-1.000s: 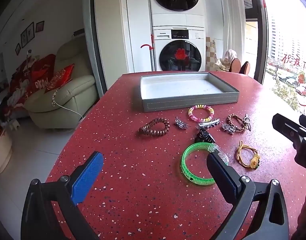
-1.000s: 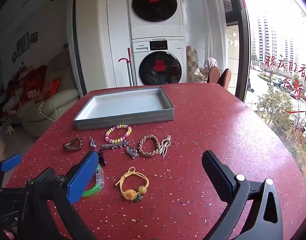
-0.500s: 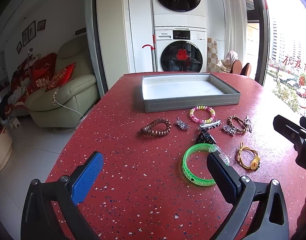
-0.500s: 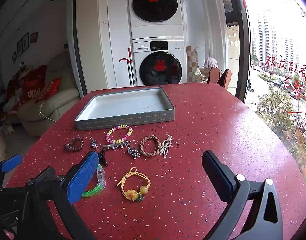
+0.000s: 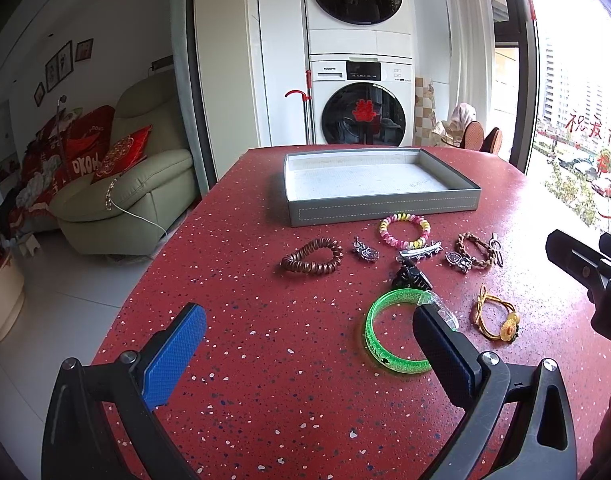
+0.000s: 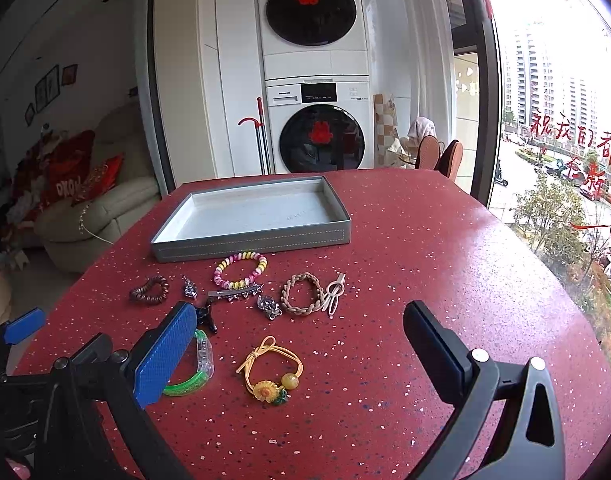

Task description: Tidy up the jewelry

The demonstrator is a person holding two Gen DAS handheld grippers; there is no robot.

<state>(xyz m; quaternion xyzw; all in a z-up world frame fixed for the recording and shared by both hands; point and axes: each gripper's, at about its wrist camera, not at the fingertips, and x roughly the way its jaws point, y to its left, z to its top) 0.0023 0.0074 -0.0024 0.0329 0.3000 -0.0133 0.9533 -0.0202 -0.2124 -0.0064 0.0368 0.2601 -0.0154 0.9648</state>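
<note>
A grey tray point(image 5: 385, 205) point(image 6: 249, 239) sits empty at the far side of the red speckled table point(image 5: 265, 320). In front of it lie several pieces: a brown spiral tie point(image 5: 312, 256), a pink-yellow bead bracelet point(image 5: 404, 231) point(image 6: 240, 269), a braided brown band point(image 6: 302, 294), silver clips, a black claw clip point(image 5: 412, 276), a green bangle point(image 5: 393, 336) and a yellow sunflower tie point(image 6: 270, 372) point(image 5: 496, 318). My left gripper point(image 5: 309, 344) hovers open, its right finger over the bangle's edge. My right gripper point(image 6: 301, 348) is open above the sunflower tie, holding nothing.
Stacked washing machines point(image 5: 355, 68) stand behind the table, beside a red-handled mop point(image 5: 303, 120). A beige sofa point(image 5: 121, 196) with red cushions lies left of the table, a large window point(image 6: 565, 120) to the right. Chairs point(image 6: 441, 156) stand at the far right corner.
Both grippers have barely shifted; the views drifted very slightly. Nothing on the table has moved and both stay open.
</note>
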